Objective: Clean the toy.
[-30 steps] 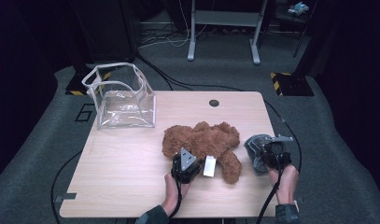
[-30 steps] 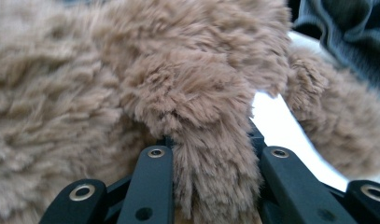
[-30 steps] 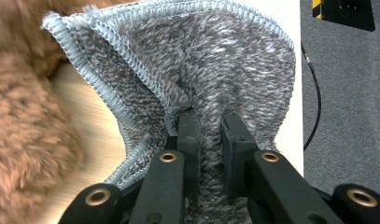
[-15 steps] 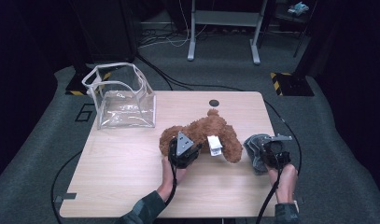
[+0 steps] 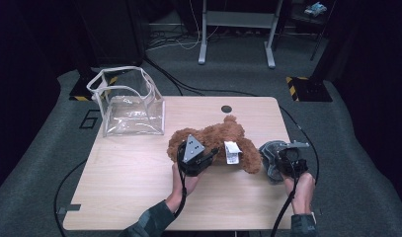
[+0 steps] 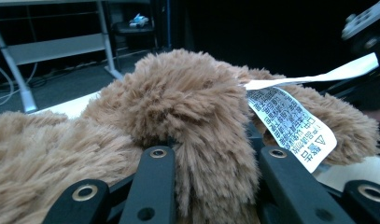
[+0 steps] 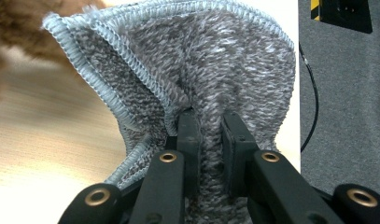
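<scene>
Brown plush bear [image 5: 216,143] clamped in left gripper [image 5: 204,157] fingers | grey knit cloth [image 5: 271,159] pinched in right gripper [image 5: 280,157] fingers, near-right worktop [image 5: 129,182]

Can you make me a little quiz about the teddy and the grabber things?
1. What does the left gripper squeeze?
2. True or false: the right gripper pinches a grey cloth.
3. Where is the clear bag: A) table's far left corner, B) on the floor, C) under the teddy bear?

Key: 1. The brown teddy bear. 2. True. 3. A.
</scene>
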Available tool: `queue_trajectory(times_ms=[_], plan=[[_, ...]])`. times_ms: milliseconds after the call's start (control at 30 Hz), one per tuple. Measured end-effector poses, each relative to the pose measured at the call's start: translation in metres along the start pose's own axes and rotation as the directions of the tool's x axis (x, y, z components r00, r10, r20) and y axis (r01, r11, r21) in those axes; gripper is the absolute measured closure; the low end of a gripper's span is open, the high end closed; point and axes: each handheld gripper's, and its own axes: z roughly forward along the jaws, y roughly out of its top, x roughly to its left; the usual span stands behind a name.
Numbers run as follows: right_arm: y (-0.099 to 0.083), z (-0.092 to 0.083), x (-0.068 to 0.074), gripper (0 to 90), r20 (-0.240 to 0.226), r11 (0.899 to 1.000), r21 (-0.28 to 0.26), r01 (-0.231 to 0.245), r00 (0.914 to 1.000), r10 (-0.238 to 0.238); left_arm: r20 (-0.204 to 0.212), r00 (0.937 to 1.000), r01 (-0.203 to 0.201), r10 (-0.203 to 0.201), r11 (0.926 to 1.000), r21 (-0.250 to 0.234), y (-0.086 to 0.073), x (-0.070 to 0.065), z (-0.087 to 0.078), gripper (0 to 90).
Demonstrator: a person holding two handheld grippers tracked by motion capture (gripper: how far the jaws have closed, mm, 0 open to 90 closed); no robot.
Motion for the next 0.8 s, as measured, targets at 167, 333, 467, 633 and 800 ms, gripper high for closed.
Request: queue_trajectory(times_ms=[167, 333, 467, 633, 800], plan=[[0.0, 0.0, -0.001, 79.8, 0.008, 1.0, -0.003, 0.004, 1.0, -0.004, 0.013, 0.999, 0.042, -0.043, 0.9978, 0.052, -0.004, 0.017, 0.012, 73.7], [0.0, 0.001, 0.001, 79.8, 0.007, 1.0, 0.006, 0.005, 1.0, -0.005, -0.015, 0.9984, 0.057, -0.055, 0.9878, 0.145, -0.016, 0.04, 0.035, 72.1], [0.0, 0.002, 0.002, 79.8, -0.001, 1.0, 0.004, 0.011, 0.9999, -0.011, -0.034, 0.9963, 0.084, -0.079, 0.9821, 0.169, -0.02, 0.05, 0.043, 69.2], [0.001, 0.003, 0.005, 79.7, 0.0, 1.0, 0.008, 0.009, 1.0, -0.009, -0.075, 0.9954, 0.073, -0.059, 0.9785, 0.193, -0.021, 0.058, 0.055, 56.1], [0.001, 0.003, 0.005, 79.6, -0.001, 1.0, 0.01, 0.012, 0.9999, -0.012, -0.115, 0.9919, 0.079, -0.055, 0.973, 0.217, -0.024, 0.06, 0.057, 35.0]])
